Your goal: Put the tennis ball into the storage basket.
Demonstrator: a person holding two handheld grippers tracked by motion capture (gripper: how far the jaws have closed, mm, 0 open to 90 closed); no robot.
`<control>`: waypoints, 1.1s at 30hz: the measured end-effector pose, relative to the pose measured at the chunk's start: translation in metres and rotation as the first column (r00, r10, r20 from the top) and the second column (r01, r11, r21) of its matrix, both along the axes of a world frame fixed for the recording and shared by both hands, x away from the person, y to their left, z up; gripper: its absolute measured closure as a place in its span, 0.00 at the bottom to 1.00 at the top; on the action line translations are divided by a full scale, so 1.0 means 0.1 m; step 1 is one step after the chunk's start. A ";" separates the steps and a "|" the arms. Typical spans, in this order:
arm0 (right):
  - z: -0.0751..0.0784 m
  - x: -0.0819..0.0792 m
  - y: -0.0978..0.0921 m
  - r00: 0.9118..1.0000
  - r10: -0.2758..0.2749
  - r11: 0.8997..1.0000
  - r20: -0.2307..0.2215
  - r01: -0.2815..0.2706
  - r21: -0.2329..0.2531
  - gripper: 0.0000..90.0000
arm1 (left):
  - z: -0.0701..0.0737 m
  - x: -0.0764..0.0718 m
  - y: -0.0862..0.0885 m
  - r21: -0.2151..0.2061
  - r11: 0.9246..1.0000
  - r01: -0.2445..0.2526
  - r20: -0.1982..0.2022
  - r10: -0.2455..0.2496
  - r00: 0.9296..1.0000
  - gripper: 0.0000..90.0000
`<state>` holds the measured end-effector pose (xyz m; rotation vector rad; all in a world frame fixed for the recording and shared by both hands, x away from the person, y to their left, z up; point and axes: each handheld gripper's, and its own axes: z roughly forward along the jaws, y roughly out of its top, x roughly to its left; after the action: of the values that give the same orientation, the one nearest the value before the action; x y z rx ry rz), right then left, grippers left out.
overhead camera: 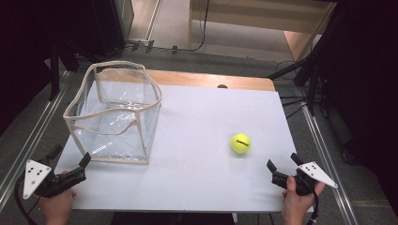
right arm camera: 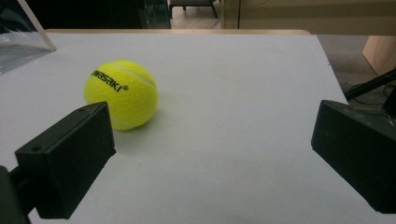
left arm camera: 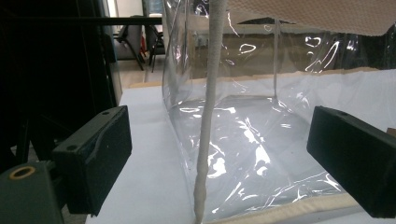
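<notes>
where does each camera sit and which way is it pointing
High view: above the near table edge, looking forward and down at the clear bag, ball, both hands and each hand-held gripper.
Left gripper view: on the left hand-held gripper, facing the bag's corner, jaws apart.
Right gripper view: on the right hand-held gripper, facing the ball, jaws apart.
Shared: the white table.

Both hands come in at the near edge of the white desk (overhead camera: 197, 140), one by each near corner. The left hand (overhead camera: 58, 206) grips the black two-jaw left gripper (overhead camera: 70, 157), jaws spread wide, pointing up-right. The right hand (overhead camera: 295, 204) holds the black right gripper (overhead camera: 283, 161), jaws also wide apart, aimed up-left.
</notes>
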<state>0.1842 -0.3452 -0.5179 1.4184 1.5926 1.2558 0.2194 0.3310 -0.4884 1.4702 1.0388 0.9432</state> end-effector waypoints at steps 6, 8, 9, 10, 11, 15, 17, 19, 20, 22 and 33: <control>0.04 -0.02 0.00 1.000 0.016 1.000 -0.016 -0.016 -0.001 0.00 | 0.00 -0.01 0.00 0.009 1.000 0.000 -0.002 0.000 1.000 0.08; 0.06 0.01 0.01 0.999 0.028 0.999 -0.019 -0.029 -0.022 0.00 | 0.00 -0.01 -0.01 0.010 1.000 0.001 0.000 -0.001 1.000 0.08; 0.07 0.00 0.02 0.999 0.036 0.999 -0.029 -0.037 -0.019 0.00 | 0.00 -0.01 -0.01 0.009 1.000 0.003 0.001 -0.003 1.000 0.08; 0.07 0.00 0.02 0.999 0.036 0.999 -0.029 -0.037 -0.019 0.00 | 0.00 -0.01 -0.01 0.009 1.000 0.003 0.001 -0.003 1.000 0.08; 0.11 0.01 0.03 0.998 0.045 0.998 -0.033 -0.046 -0.040 0.00 | 0.00 -0.01 -0.01 0.009 1.000 0.002 0.003 -0.002 1.000 0.08; 0.19 0.03 0.04 0.997 0.060 0.997 -0.038 -0.061 -0.040 0.00 | 0.00 -0.01 -0.02 0.017 1.000 -0.002 0.002 0.002 1.000 0.08; 0.23 0.05 0.05 0.996 0.066 0.996 -0.052 -0.068 -0.054 0.00 | 0.00 -0.01 -0.02 0.020 1.000 -0.002 0.003 0.002 1.000 0.08; 0.25 0.06 0.05 0.996 0.067 0.996 -0.058 -0.071 -0.063 0.00 | 0.00 -0.01 -0.02 0.021 1.000 -0.003 0.002 0.003 1.000 0.08; 0.26 0.08 0.05 0.995 0.070 0.995 -0.070 -0.075 -0.067 0.00 | 0.00 -0.01 -0.02 0.021 1.000 -0.003 0.001 0.003 1.000 0.08; 0.30 0.10 0.06 0.993 0.086 0.993 -0.075 -0.091 -0.078 0.00 | 0.00 -0.01 -0.02 0.022 1.000 -0.005 0.001 0.005 1.000 0.08; 0.50 0.25 0.16 0.980 0.137 0.973 -0.145 -0.161 -0.166 0.00 | 0.00 -0.01 -0.03 0.027 1.000 -0.006 0.002 0.005 1.000 0.08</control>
<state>0.2096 -0.3291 -0.4675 1.3140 1.8822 1.0895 0.2188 0.3277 -0.4888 1.4892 1.0326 0.9660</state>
